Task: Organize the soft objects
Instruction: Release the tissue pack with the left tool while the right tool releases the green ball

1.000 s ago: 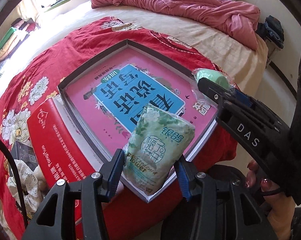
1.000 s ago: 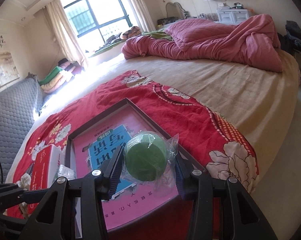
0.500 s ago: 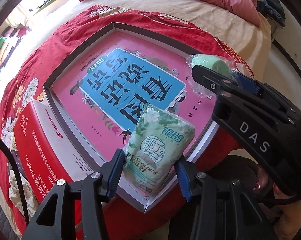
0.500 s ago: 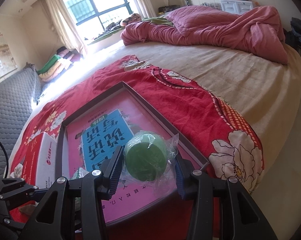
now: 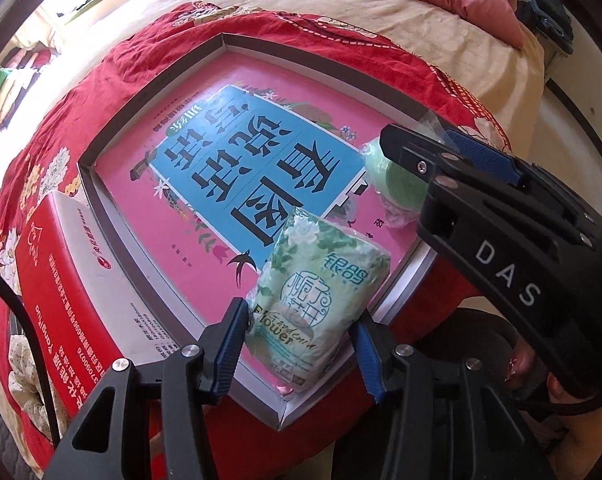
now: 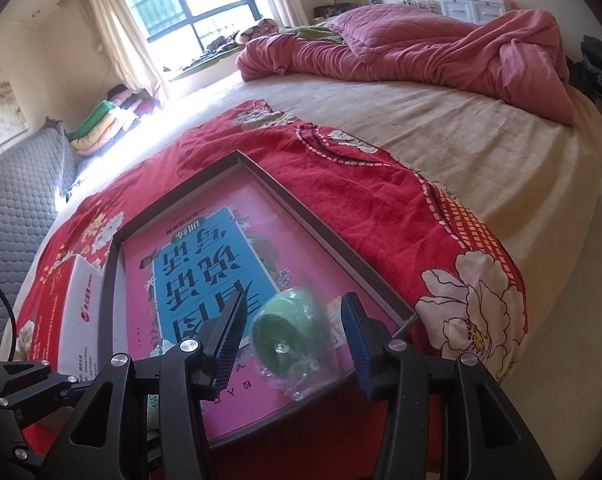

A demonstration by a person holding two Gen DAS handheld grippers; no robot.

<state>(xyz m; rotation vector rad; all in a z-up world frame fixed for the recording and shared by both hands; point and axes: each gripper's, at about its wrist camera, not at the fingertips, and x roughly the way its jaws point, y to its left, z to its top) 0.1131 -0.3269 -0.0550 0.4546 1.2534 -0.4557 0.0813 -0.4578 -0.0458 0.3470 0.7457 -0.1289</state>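
Note:
A shallow pink box lid with a blue label lies on the red flowered cloth. A green tissue pack lies at the lid's near corner between the fingers of my left gripper, whose jaws stand apart from it. A green roll in clear wrap lies on the lid between the wide-open fingers of my right gripper. The roll and right gripper also show in the left wrist view.
A red and white box lies left of the lid, also in the right wrist view. A crumpled pink quilt lies at the far end of the beige bed. A grey padded headboard stands left.
Both grippers have come down over the lid and opened. The tissue pack and the green roll have left the jaws and now rest on the lid.

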